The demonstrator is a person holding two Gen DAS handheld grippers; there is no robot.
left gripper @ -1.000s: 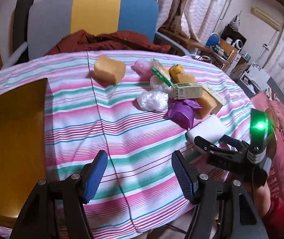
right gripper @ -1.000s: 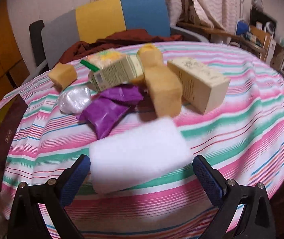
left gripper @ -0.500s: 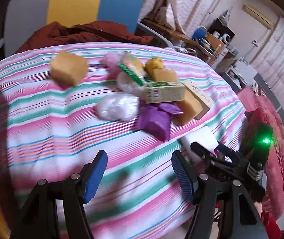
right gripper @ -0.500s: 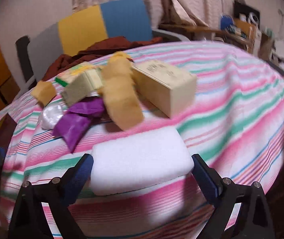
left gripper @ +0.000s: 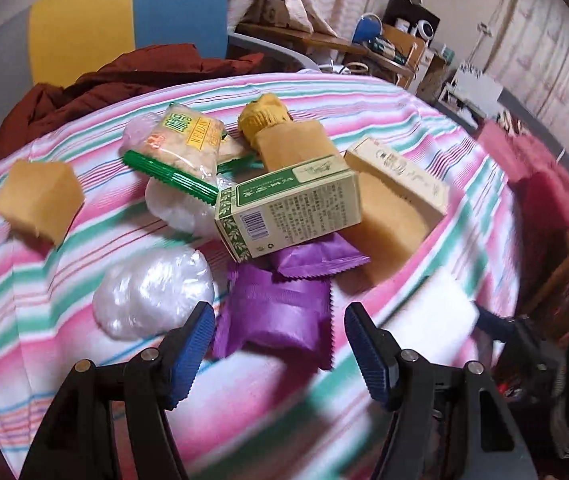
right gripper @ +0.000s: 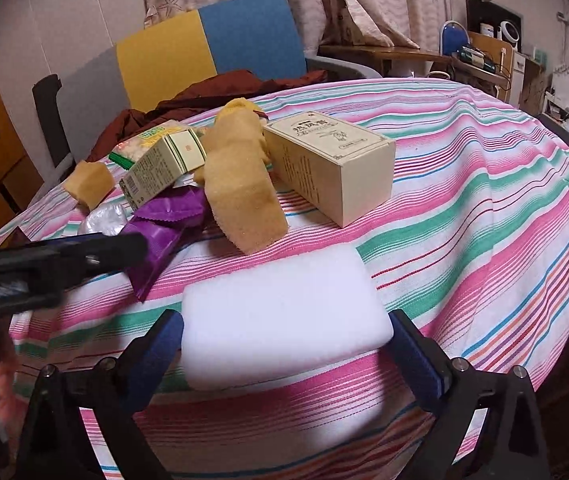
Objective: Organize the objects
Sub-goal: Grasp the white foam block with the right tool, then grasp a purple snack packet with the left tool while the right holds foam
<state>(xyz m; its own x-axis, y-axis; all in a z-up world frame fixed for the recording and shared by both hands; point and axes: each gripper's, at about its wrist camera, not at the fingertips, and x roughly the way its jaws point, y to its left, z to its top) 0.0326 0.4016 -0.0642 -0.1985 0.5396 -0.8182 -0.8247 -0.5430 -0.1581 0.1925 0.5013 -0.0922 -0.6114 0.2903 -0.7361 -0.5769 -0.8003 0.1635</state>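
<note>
On the striped tablecloth (left gripper: 364, 92) lies a pile of objects. My left gripper (left gripper: 278, 354) is open and straddles the near end of a purple snack packet (left gripper: 280, 312) without pressing it. Behind it sit a green box (left gripper: 288, 208), a second purple packet (left gripper: 316, 258), a tan sponge (left gripper: 296, 140), a cream box (left gripper: 400, 176) and a yellow-green biscuit packet (left gripper: 180, 140). My right gripper (right gripper: 288, 360) is open with a white sponge block (right gripper: 284, 312) between its fingers, the pads close beside its ends. The left gripper (right gripper: 64, 256) reaches in from the left over the purple packet (right gripper: 164, 232).
A yellow sponge cube (left gripper: 38, 200) lies apart at the left, with two clear plastic bundles (left gripper: 152, 296) near the pile. A red garment (left gripper: 124, 76) hangs on the blue-yellow chair (left gripper: 132, 8) behind the table. Cluttered shelves (left gripper: 396, 48) stand at the far right.
My left gripper swept right and down from the bare cloth to the pile, and the purple packet now lies between its fingers. The right gripper edged forward around the white sponge.
</note>
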